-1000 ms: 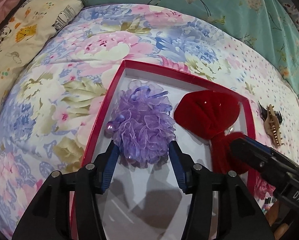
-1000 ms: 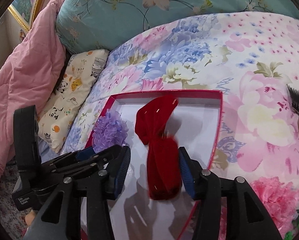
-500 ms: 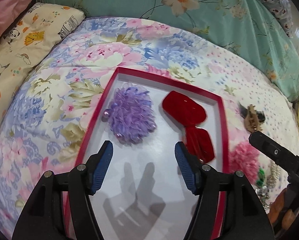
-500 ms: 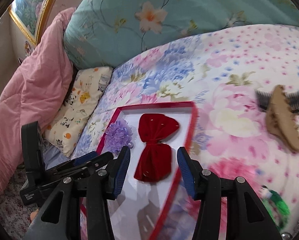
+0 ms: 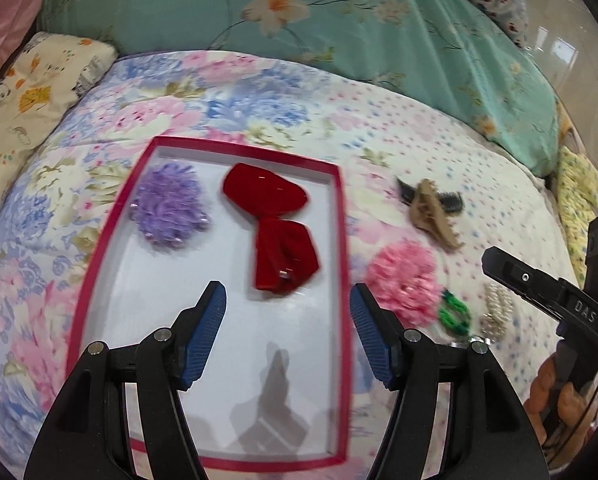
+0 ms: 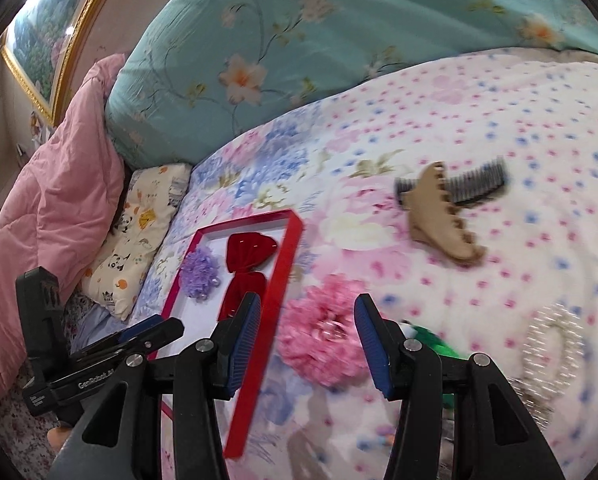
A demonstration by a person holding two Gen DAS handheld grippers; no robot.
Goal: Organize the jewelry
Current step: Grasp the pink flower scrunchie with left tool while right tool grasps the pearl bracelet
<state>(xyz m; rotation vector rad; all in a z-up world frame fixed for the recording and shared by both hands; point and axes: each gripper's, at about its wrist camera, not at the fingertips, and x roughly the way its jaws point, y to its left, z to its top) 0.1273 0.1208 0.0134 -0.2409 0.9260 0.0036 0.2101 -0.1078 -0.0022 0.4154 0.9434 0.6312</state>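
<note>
Sitting inside the red tray [image 5: 341, 240]: purple scrunchie [image 5: 167, 210] and red bow [image 5: 277, 226]. Lying just outside its right rim: pink scrunchie [image 6: 323, 334]. Hovering with jaws spread wide and empty: left gripper [image 5: 287, 326] over the tray, right gripper [image 6: 305, 340] over the pink one.

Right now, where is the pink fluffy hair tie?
In the right wrist view the pink fluffy hair tie lies on the bedspread, just outside the right edge of the red tray, with the green hair tie beside it.
</note>
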